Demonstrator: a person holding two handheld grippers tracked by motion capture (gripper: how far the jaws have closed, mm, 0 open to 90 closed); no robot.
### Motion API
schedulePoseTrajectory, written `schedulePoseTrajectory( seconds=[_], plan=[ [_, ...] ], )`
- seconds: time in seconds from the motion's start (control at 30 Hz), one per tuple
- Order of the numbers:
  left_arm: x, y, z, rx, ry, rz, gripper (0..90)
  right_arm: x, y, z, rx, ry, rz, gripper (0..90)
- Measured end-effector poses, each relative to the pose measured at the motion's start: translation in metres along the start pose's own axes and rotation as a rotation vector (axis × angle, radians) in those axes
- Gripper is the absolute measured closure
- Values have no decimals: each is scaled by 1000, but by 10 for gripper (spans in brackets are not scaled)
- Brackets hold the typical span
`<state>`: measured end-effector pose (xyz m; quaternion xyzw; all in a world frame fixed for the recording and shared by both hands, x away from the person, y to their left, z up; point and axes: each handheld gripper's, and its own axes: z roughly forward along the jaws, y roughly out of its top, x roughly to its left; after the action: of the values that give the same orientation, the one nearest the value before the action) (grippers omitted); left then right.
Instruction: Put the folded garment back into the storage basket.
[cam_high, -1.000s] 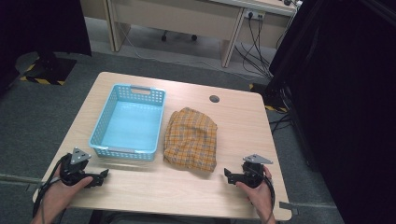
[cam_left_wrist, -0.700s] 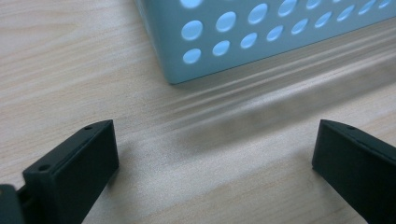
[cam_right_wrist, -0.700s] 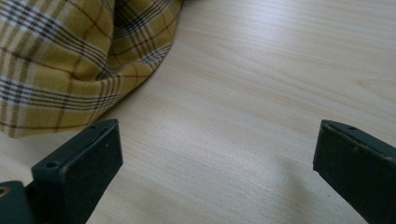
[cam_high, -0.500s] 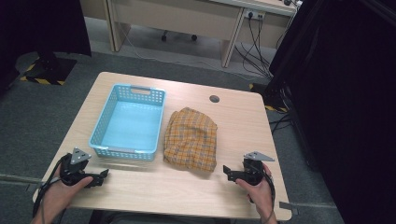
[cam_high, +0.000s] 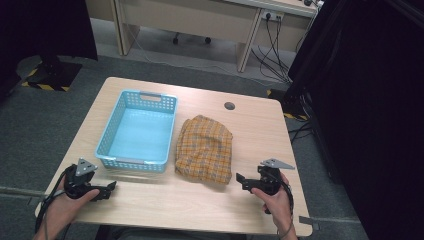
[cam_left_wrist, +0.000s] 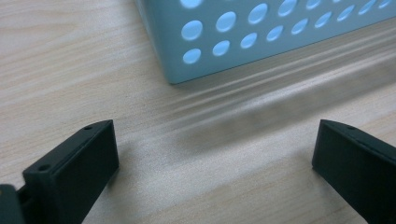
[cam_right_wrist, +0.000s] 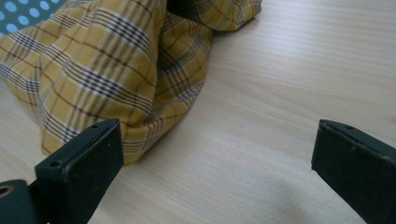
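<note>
A crumpled yellow plaid cloth (cam_high: 204, 149) lies near the middle of a light wooden table (cam_high: 200, 205), just left of the right gripper (cam_high: 243, 180), whose jaws stand wide apart and hold nothing. In the right gripper view the cloth's (cam_right_wrist: 107, 70) folded edge sits just beyond the left-hand jaw, and whether they touch cannot be told. The left gripper (cam_high: 111, 188), jaws likewise spread and empty, rests at the table's near left corner just in front of a perforated blue plastic basket (cam_high: 106, 156), which stands beside the cloth. A round cable hole (cam_high: 229, 106) marks the tabletop's far side. Grey carpet (cam_high: 30, 125), desk legs, trailing cables and a dark curtain (cam_high: 370, 100) surround the table. No readable writing shows.
</note>
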<state>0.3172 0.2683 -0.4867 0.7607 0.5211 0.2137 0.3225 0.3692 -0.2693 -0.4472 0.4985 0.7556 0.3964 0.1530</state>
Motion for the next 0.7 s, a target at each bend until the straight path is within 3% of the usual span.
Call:
schedulePoseTrajectory(
  seconds=[0.7],
  plan=[
    [0, 0, 0, 0, 0, 0, 0, 12, 17, 0, -35, 73, -3, 39]
  ],
)
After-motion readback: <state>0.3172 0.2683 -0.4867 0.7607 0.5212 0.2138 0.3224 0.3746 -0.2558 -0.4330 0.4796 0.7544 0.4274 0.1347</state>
